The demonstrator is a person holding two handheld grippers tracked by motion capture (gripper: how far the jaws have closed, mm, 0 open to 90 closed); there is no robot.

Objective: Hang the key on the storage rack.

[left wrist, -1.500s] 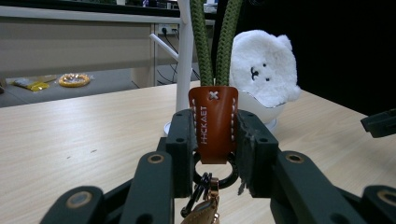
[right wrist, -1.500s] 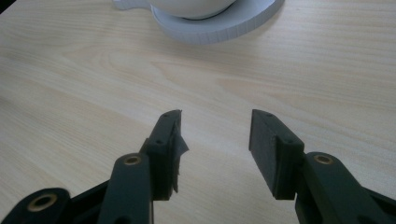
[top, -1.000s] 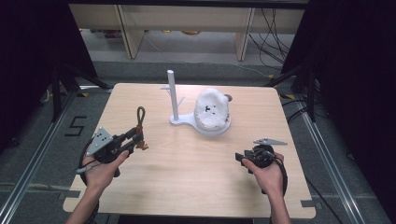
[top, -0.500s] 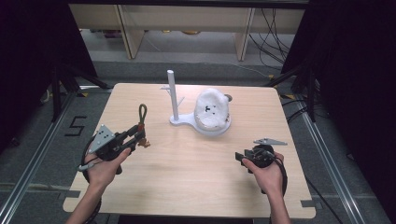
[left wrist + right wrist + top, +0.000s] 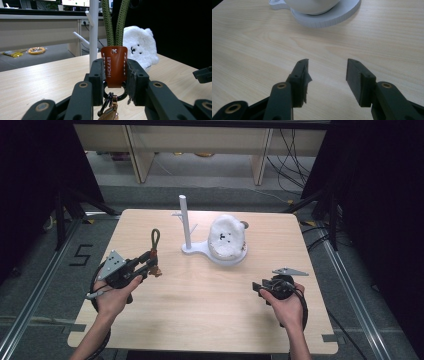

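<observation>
Nearest the person, the left claw [image 5: 148, 263] is clamped on the brown leather tab of a keychain [image 5: 114, 66], its green cord loop [image 5: 155, 239] standing up past the jaws and a metal ring and clasp hanging below. The keychain is picked up and held above the worktop [image 5: 200, 315]; hanging it on the stand appears to be what is left. The right claw [image 5: 327, 75] stands partly open over bare wood, holding nothing. Between claws and stand the worktop is open. Farther off, the white peg stand [image 5: 185, 222] rises mid-table with short side pegs, a white plush bear [image 5: 227, 237] on its base just beside the post, crowding that side
</observation>
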